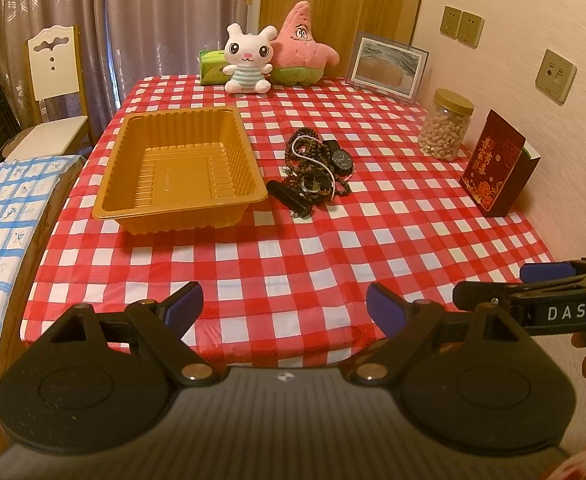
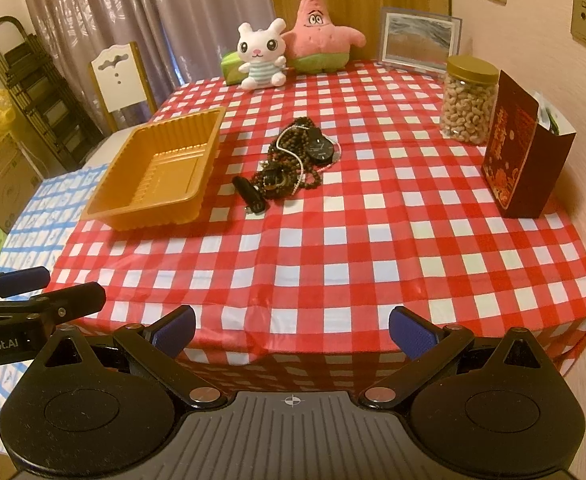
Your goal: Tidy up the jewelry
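Note:
A pile of jewelry (image 1: pixel 317 164) (image 2: pixel 297 160) lies mid-table on the red checked cloth: dark bead strands, a black watch (image 1: pixel 341 159) (image 2: pixel 320 148), a pink-white bead string and a small black case (image 1: pixel 289 199) (image 2: pixel 249 195) at its near edge. Left of the pile stands an empty golden plastic tray (image 1: pixel 181 208) (image 2: pixel 153 208). My left gripper (image 1: pixel 285 308) is open, hovering over the near table edge, nothing between its blue pads. My right gripper (image 2: pixel 291 330) is open too, at the near edge, well short of the pile. Each gripper shows at the side of the other's view.
Along the back stand a white bunny plush (image 1: pixel 249 60), a pink star plush (image 1: pixel 303 46), a green tissue pack and a framed picture (image 1: pixel 387 66). A nut jar (image 2: pixel 469 98) and a dark red gift bag (image 2: pixel 525 152) line the right wall. A chair and a blue-checked bed lie left.

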`<action>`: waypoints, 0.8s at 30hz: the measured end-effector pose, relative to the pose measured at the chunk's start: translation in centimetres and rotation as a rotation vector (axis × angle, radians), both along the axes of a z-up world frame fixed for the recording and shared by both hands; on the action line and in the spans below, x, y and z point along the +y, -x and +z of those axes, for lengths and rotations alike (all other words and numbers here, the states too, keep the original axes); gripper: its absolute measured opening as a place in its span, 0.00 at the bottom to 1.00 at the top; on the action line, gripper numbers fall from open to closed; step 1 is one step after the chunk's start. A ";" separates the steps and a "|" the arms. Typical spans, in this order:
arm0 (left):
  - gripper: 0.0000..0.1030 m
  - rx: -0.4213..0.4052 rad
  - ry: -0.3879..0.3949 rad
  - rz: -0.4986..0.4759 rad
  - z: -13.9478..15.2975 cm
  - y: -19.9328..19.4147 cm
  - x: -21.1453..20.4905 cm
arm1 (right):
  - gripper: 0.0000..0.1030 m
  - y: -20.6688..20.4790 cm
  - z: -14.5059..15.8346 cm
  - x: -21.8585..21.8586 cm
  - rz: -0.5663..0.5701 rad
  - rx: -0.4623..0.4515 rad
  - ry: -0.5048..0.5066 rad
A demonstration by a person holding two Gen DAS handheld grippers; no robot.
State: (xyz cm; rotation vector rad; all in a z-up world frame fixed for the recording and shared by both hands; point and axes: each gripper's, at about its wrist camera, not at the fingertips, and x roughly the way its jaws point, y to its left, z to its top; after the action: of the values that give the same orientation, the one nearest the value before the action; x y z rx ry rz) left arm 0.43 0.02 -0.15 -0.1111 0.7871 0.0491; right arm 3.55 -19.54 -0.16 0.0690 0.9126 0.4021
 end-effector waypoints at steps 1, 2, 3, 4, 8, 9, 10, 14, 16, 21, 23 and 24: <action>0.85 0.000 0.000 0.000 0.0 0.0 0.0 | 1.00 0.0 0.0 0.0 0.000 0.000 0.000; 0.85 0.000 0.000 0.001 0.0 0.0 0.0 | 1.00 -0.1 0.0 0.1 0.000 0.000 0.000; 0.85 0.001 0.001 0.001 0.0 0.0 0.0 | 1.00 -0.1 0.0 0.0 0.000 0.001 0.001; 0.85 0.000 0.001 0.001 0.0 0.0 0.0 | 1.00 -0.1 0.0 0.1 0.000 0.001 0.000; 0.85 0.001 0.001 0.001 0.0 0.0 0.0 | 1.00 -0.1 0.0 0.0 0.001 0.001 0.001; 0.85 0.001 0.001 0.002 -0.1 -0.1 0.0 | 1.00 -0.1 0.0 0.0 0.001 0.001 0.001; 0.85 0.001 0.001 0.002 -0.1 -0.2 0.1 | 1.00 -0.1 0.0 0.0 0.001 0.001 0.001; 0.85 0.001 0.002 0.002 -0.1 -0.2 0.1 | 1.00 -0.2 0.0 0.1 0.001 0.002 0.001; 0.85 0.001 0.002 0.002 -0.1 -0.2 0.1 | 1.00 -0.2 0.0 0.1 0.001 0.001 0.001; 0.85 0.002 0.002 0.002 -0.1 -0.2 0.1 | 1.00 -0.3 -0.1 0.0 0.001 0.001 0.002; 0.85 0.002 0.003 0.002 -0.1 -0.2 0.2 | 1.00 -0.4 -0.1 0.1 0.001 0.002 0.002; 0.85 0.002 0.003 0.002 -0.1 -0.2 0.2 | 1.00 -0.4 -0.2 0.0 0.002 0.002 0.002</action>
State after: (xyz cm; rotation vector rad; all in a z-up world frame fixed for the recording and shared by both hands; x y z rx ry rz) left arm 0.61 0.17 -0.29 -0.1146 0.7891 0.0501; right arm 3.94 -19.52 -0.31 0.0673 0.9150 0.4029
